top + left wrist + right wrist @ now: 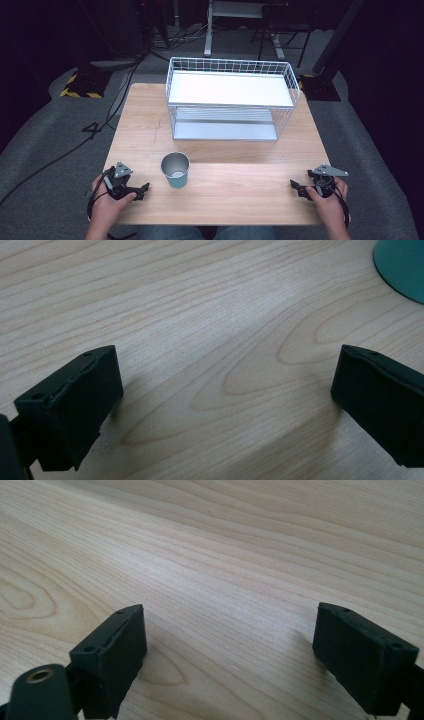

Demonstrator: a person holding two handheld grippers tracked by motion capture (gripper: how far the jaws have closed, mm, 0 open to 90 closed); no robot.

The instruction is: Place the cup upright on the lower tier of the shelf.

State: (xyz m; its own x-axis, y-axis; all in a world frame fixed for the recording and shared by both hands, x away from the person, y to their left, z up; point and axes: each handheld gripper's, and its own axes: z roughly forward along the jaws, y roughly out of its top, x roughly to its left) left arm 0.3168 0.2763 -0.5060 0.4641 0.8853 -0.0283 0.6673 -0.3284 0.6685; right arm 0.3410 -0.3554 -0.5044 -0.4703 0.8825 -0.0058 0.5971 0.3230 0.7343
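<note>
A teal cup (175, 170) with a metallic inside is seen standing upright on the near half of the wooden table (240, 187), just to the right of the left gripper (142, 190) and well apart from the right gripper (295, 188). In the left gripper view the cup's teal base (402, 265) is cut off at the upper right corner, beyond the right-hand jaw and outside the gap. The left gripper's jaws are spread wide with nothing but bare wood between them; the right gripper's jaws (227, 650) are likewise held apart and empty. Both grippers are rested low at the table's near edge, each held in a hand (107, 205). Farther back a white wire-mesh shelf rack (231, 97) with two flat tiers is placed; nothing is set between the cup and the left gripper. The table is of pale grained wood on grey carpet (45, 150), with black cables (65, 155), a yellow-and-black striped base (80, 85) and a white desk frame (210, 30) in the dark room behind
</note>
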